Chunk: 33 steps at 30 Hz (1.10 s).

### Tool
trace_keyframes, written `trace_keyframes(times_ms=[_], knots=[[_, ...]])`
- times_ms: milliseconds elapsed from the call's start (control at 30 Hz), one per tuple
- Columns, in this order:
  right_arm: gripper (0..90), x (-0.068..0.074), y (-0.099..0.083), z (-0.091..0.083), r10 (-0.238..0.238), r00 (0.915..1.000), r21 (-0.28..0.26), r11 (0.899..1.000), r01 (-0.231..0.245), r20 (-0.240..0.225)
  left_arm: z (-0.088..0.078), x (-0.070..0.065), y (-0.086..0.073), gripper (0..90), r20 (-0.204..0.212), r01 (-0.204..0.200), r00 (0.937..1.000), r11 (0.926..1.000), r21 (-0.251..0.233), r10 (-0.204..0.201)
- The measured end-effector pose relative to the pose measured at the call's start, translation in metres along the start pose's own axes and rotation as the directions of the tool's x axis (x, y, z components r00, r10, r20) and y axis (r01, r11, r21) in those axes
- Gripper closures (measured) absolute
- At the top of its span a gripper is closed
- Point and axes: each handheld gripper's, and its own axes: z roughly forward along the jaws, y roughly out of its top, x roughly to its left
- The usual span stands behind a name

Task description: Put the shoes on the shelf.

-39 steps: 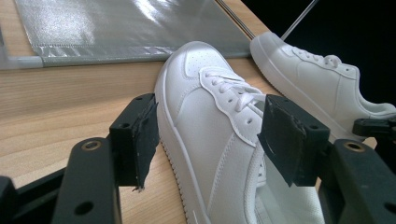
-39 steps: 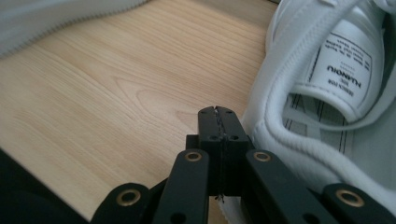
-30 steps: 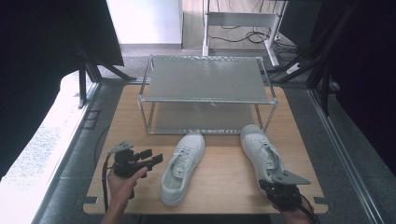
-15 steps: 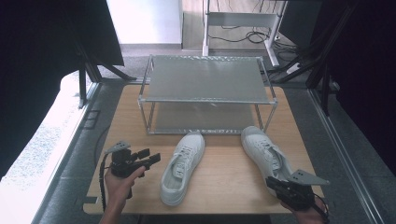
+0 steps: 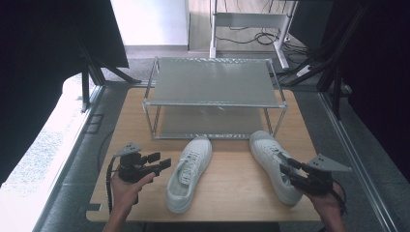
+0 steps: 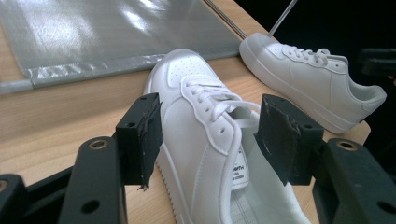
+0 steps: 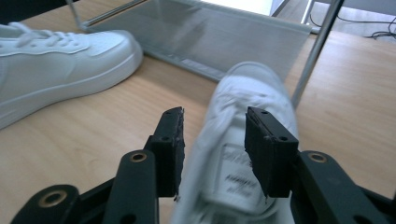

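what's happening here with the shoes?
A person holds a gripper in each hand at a wooden table with two white sneakers in front of a two-tier metal shoe rack. The right gripper sits at the heel of the right sneaker; its jaws have just been opening and stand either side of the shoe's tongue without pressing it. The left gripper is open, beside the left sneaker, not touching it. Both rack shelves look bare.

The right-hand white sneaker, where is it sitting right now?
In the high view the right sneaker lies on the wooden table at its right side, toe toward the metal shelf rack, heel just ahead of the open right gripper.
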Motion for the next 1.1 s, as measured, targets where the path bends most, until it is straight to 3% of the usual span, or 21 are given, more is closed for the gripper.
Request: trace_keyframes(times_ms=[133,267,500,733,1000,1100], knots=[[56.1,-0.016,0.011,0.013,0.003,1.0000,0.007,1.000,-0.003,0.002,0.007,-0.004,0.010,43.1,-0.013,-0.025,0.9996,0.9997,0.001,0.025],[55.3,-0.022,0.015,0.018,0.011,0.9999,0.011,1.000,-0.011,0.000,0.011,-0.009,0.016,43.8,-0.010,-0.041,0.9991,0.9991,0.009,0.041],[54.6,-0.033,0.019,0.024,0.063,0.9967,-0.001,0.998,-0.063,0.052,0.015,-0.021,0.026,46.4,-0.024,-0.081,0.9964,0.9965,0.022,0.082],[54.4,-0.034,0.012,0.024,0.080,0.9954,0.009,0.997,-0.080,0.053,0.029,-0.022,0.015,46.3,-0.036,-0.075,0.9964,0.9949,0.068,0.077],[54.0,-0.038,0.003,0.027,0.106,0.9929,0.027,0.994,-0.108,0.053,0.051,-0.018,-0.002,46.3,-0.083,-0.075,0.9926,0.9849,0.156,0.089],[53.8,-0.037,0.003,0.030,0.099,0.9935,0.034,0.994,-0.101,0.055,0.057,-0.018,-0.007,46.3,-0.111,-0.092,0.9872,0.9783,0.186,0.114]])
